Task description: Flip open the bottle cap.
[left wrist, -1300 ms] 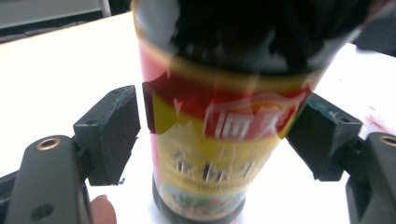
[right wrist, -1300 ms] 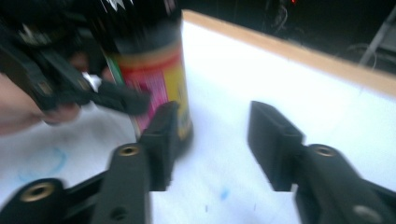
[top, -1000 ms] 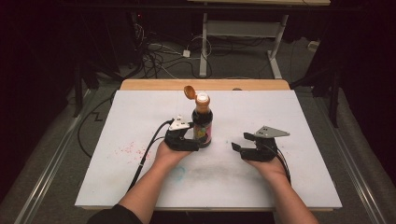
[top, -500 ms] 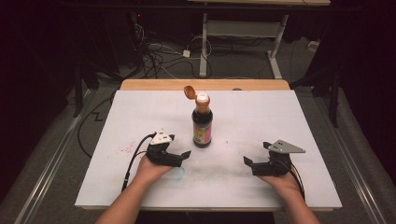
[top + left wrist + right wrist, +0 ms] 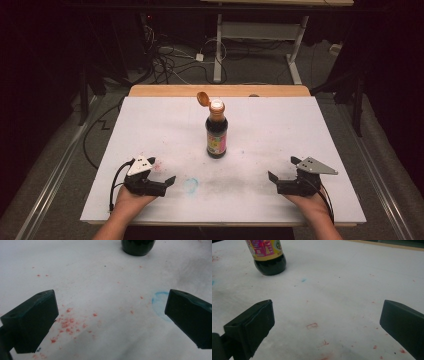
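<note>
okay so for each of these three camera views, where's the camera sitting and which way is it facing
High view: above the person's table edge, looking forward and down at the bottle; forearms, left tool, right tool show.
Left gripper view: on the left tool, facing the stained tabletop; open jaws show.
Right gripper view: on the right tool, facing the bottle; open jaws show.
Shared: all three show the bottle.

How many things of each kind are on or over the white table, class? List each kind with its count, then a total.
Bottle, dark, flip cap open: 1
Grippers, left gripper and right gripper, both open and empty: 2
Total: 3
</note>
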`<state>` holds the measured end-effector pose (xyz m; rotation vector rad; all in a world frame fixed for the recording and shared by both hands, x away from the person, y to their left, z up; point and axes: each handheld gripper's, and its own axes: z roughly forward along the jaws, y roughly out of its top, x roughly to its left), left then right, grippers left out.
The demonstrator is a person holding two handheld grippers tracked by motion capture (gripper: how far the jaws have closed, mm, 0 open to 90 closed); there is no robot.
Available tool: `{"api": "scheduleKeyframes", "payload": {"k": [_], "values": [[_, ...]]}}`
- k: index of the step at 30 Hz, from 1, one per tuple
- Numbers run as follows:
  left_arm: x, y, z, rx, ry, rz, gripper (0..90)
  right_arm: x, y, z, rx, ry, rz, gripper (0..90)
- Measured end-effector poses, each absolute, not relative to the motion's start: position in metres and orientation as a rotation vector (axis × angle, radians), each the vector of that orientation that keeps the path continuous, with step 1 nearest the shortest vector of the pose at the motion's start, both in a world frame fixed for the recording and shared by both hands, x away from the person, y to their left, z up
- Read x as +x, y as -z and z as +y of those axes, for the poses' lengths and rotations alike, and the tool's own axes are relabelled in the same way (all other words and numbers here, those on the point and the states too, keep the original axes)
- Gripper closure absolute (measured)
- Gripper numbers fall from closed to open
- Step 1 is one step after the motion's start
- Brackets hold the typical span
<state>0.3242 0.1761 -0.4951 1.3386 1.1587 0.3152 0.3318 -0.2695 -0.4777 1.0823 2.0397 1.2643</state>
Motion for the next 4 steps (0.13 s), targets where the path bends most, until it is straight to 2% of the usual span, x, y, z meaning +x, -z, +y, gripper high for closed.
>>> {"api": "scheduleKeyframes", "payload": {"k": [4], "values": [[0.321,0.4961,0.1744,1.349,-0.337,1.14,0.0,0.3318,0.4779,-0.2687,1.075,-1.25,2.035,0.4]]}}
